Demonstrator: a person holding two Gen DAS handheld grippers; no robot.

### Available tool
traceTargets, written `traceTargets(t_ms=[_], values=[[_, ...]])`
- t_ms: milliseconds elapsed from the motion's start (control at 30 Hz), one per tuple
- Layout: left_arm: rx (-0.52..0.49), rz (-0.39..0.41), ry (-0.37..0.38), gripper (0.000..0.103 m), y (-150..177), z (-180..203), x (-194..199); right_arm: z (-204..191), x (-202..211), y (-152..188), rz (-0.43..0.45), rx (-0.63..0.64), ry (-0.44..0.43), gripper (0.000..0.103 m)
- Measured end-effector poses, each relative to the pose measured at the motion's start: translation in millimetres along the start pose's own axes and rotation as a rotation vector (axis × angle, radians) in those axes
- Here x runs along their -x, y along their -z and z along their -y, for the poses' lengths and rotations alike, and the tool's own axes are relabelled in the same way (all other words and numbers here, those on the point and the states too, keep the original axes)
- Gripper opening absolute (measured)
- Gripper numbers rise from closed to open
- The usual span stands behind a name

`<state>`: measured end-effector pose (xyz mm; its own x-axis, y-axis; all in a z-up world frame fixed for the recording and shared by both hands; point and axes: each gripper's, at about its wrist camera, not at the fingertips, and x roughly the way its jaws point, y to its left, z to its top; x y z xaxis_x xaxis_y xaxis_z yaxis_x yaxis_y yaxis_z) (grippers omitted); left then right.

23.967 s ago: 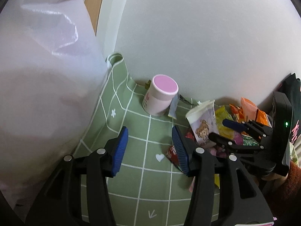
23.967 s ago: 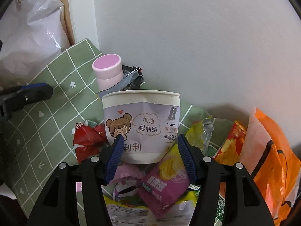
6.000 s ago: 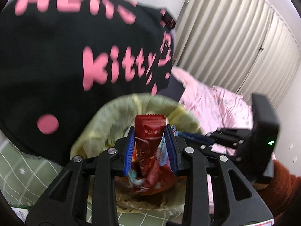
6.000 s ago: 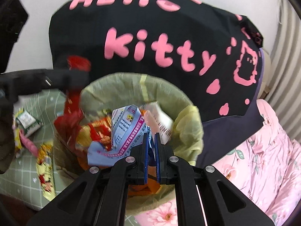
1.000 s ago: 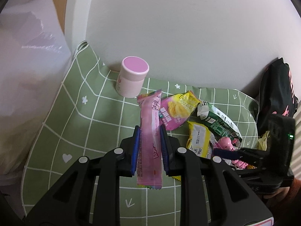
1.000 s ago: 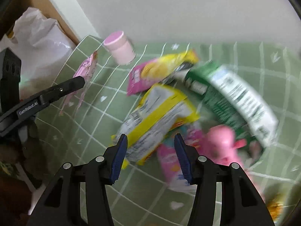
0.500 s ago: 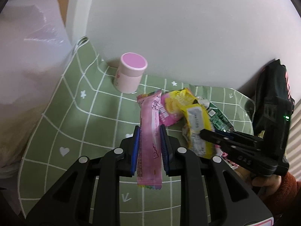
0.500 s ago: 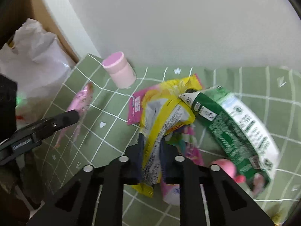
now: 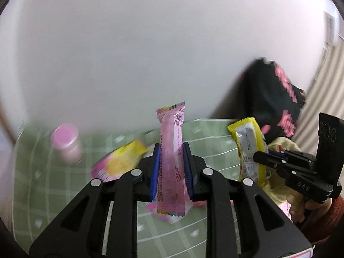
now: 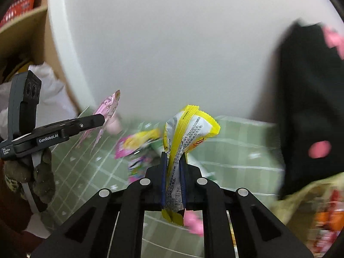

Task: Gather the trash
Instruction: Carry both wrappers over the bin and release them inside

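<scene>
Left wrist: left gripper point(image 9: 171, 167) pinches a pink wrapper point(image 9: 171, 161) upright above the green cloth point(image 9: 215, 148); a pink cup point(image 9: 65, 143) stands near the cloth's far left edge.

Right wrist: right gripper point(image 10: 173, 177) clamps a yellow wrapper point(image 10: 185, 142) above the cloth, bin point(image 10: 305, 195) at right.

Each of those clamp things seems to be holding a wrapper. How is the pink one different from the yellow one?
The pink wrapper in the left gripper is long, narrow and flat, standing straight up between the pads. The yellow wrapper in the right gripper is wider, with a silvery printed panel, and it is pinched and twisted, its top bending to the right. Both are clamped near their lower part, lifted above the green checked cloth.
</scene>
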<state>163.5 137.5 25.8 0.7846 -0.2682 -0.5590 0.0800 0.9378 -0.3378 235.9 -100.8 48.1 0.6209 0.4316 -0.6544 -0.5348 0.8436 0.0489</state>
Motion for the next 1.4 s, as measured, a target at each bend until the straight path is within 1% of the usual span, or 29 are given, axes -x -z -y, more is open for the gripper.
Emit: traceTargets(t_ms=[133,167,233,333,367,467,533,633,733,767,800,867,900,1000,1167,1267,1400], values=[[-0.100,0.032,0.113,0.019,-27,53,-12,32,47,-5,0.086,-0.041,0.105,0.011],[-0.120,0.039,0.139,0.019,-33,66,-14,45,63,-5,0.111,-0.061,0.145,0.011],[-0.169,0.054,0.204,0.019,-44,94,-20,60,82,-3,0.137,-0.087,0.200,0.011],[-0.233,0.050,0.296,0.019,-52,133,-31,92,119,7,0.172,-0.129,0.314,0.011],[-0.248,0.044,0.321,0.019,-54,144,-35,107,134,13,0.184,-0.156,0.371,0.011],[-0.303,0.005,0.416,0.019,-53,185,-53,142,171,32,0.203,-0.233,0.460,0.012],[-0.336,-0.022,0.463,0.019,-48,205,-62,161,194,46,0.207,-0.282,0.531,0.012],[-0.392,-0.080,0.537,0.019,-35,244,-81,184,214,66,0.195,-0.345,0.579,0.012],[-0.440,-0.164,0.597,0.019,-18,282,-104,192,220,84,0.171,-0.377,0.586,0.012],[-0.456,-0.192,0.608,0.019,-13,295,-112,194,219,88,0.159,-0.382,0.588,0.012],[-0.479,-0.236,0.612,0.019,-3,309,-124,197,218,93,0.148,-0.390,0.586,0.012],[-0.501,-0.299,0.611,0.019,9,318,-137,201,215,100,0.133,-0.408,0.579,0.012],[-0.514,-0.343,0.610,0.019,19,327,-148,203,213,102,0.126,-0.415,0.576,0.012],[-0.565,-0.414,0.581,0.019,38,345,-168,214,207,108,0.108,-0.428,0.557,0.012],[-0.615,-0.465,0.523,0.017,53,356,-196,230,184,116,0.048,-0.425,0.494,0.012],[-0.617,-0.486,0.502,0.014,54,360,-208,238,165,121,0.005,-0.414,0.446,0.012],[-0.612,-0.508,0.487,0.014,53,362,-219,242,151,122,-0.011,-0.402,0.411,0.011]])
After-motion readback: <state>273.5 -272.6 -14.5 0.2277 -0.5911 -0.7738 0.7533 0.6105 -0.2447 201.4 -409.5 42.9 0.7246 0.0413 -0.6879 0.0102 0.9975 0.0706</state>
